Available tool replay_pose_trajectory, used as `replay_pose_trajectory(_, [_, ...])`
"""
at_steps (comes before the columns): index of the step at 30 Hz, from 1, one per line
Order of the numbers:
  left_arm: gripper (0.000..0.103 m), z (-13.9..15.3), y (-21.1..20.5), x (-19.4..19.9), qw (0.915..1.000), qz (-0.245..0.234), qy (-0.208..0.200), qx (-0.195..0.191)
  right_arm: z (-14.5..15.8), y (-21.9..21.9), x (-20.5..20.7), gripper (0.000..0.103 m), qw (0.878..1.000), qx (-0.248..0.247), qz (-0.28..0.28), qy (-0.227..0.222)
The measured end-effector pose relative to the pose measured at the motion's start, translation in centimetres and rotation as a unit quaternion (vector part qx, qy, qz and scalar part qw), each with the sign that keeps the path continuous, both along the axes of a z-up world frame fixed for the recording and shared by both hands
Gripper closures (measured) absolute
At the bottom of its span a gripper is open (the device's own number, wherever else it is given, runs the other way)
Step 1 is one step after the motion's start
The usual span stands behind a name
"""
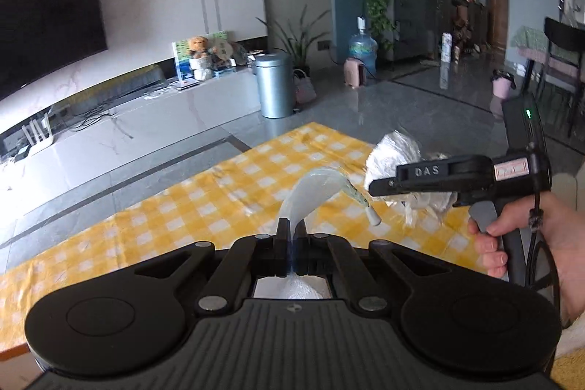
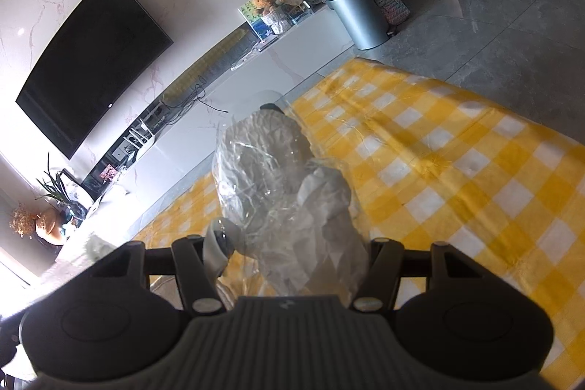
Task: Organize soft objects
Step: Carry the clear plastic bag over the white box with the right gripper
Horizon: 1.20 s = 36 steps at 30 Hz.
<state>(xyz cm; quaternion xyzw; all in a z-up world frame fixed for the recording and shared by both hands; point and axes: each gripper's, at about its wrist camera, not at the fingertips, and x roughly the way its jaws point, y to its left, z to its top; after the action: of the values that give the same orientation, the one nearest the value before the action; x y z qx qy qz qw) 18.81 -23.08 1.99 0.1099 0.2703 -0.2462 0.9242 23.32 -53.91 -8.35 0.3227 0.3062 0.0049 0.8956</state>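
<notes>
Only one legible marking from my station: raised letters "DAS" on the black body of the right gripper, at right of centre in the left wrist view. A pink label further back on the same body carries print too blurred to read. Nothing readable in the right wrist view.

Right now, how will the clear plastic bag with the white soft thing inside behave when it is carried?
The plastic bag looks crinkled and thin, so probably floppy and light. Its glossy film may slip between the right gripper fingers.
</notes>
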Motion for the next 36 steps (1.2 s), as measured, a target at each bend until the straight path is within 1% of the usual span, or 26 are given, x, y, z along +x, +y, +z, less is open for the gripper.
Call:
replay_pose_trajectory(3, [0.102,2.0,3.4,-0.6,0.9985,0.042,0.019,-0.03,0.8,0.3,-0.5,0.043,1.0,0.021,0.004,-0.015])
replay_pose_trajectory(5, [0.102,3.0,6.3,-0.9,0.9958,0.071,0.031,-0.049,1.6,0.5,-0.8,0.043,0.998,0.042,0.016,-0.034])
replay_pose_trajectory(6, [0.102,3.3,7.5,-1.2,0.9945,0.083,0.037,-0.052,2.1,0.7,-1.0,0.043,0.998,0.05,0.02,-0.043])
replay_pose_trajectory(8, [0.102,3.9,10.4,-1.6,0.9888,0.127,0.06,-0.052,3.3,1.5,-1.4,0.043,0.997,0.048,0.027,-0.057])
replay_pose_trajectory(9, [0.102,4.1,11.9,-2.0,0.9853,0.142,0.074,-0.06,4.1,2.2,-1.7,0.043,0.997,0.04,0.034,-0.064])
replay_pose_trajectory(11, [0.102,4.5,15.3,-3.0,0.9778,0.165,0.082,-0.1,5.5,3.8,-2.2,0.043,0.995,0.033,0.056,-0.082])
replay_pose_trajectory(12, [0.102,4.7,16.8,-3.7,0.975,0.175,0.077,-0.114,6.2,4.7,-2.3,0.043,0.993,0.035,0.069,-0.091])
replay_pose_trajectory(14, [0.102,5.0,19.7,-5.2,0.9679,0.208,0.052,-0.132,7.5,6.5,-2.7,0.043,0.99,0.037,0.089,-0.106])
replay_pose_trajectory(16, [0.102,4.8,22.1,-6.2,0.9588,0.243,0.034,-0.144,8.8,8.7,-3.3,0.043,0.986,0.037,0.114,-0.12])
replay_pose_trajectory(18, [0.102,4.6,24.5,-6.7,0.9487,0.269,0.029,-0.164,10.2,11.3,-3.9,0.043,0.98,0.038,0.145,-0.133])
replay_pose_trajectory(19, [0.102,4.5,25.7,-6.9,0.9456,0.273,0.026,-0.176,10.9,12.5,-4.3,0.043,0.977,0.037,0.159,-0.139])
replay_pose_trajectory(20, [0.102,4.4,26.4,-7.0,0.947,0.267,0.023,-0.177,11.8,14.0,-4.9,0.043,0.973,0.035,0.176,-0.147])
replay_pose_trajectory(22, [0.102,4.3,28.3,-7.4,0.9395,0.282,0.01,-0.193,13.3,17.0,-6.3,0.043,0.964,0.032,0.208,-0.163])
replay_pose_trajectory(25, [0.102,4.2,30.5,-8.1,0.9313,0.296,-0.008,-0.212,15.3,21.8,-8.4,0.043,0.946,0.018,0.263,-0.187])
replay_pose_trajectory(27, [0.102,4.4,31.8,-8.9,0.9274,0.303,-0.016,-0.219,16.0,24.9,-9.4,0.043,0.938,0.005,0.289,-0.19])
replay_pose_trajectory(28, [0.102,4.6,32.6,-9.5,0.9241,0.308,-0.022,-0.225,16.1,26.6,-9.8,0.043,0.932,0.0,0.308,-0.19])
replay_pose_trajectory(32, [0.102,5.4,35.3,-11.9,0.9154,0.323,-0.043,-0.236,15.5,32.7,-10.5,0.043,0.913,-0.023,0.369,-0.17])
replay_pose_trajectory(36, [0.102,5.9,37.7,-13.3,0.9047,0.338,-0.058,-0.252,13.8,38.1,-9.5,0.043,0.908,-0.05,0.394,-0.131])
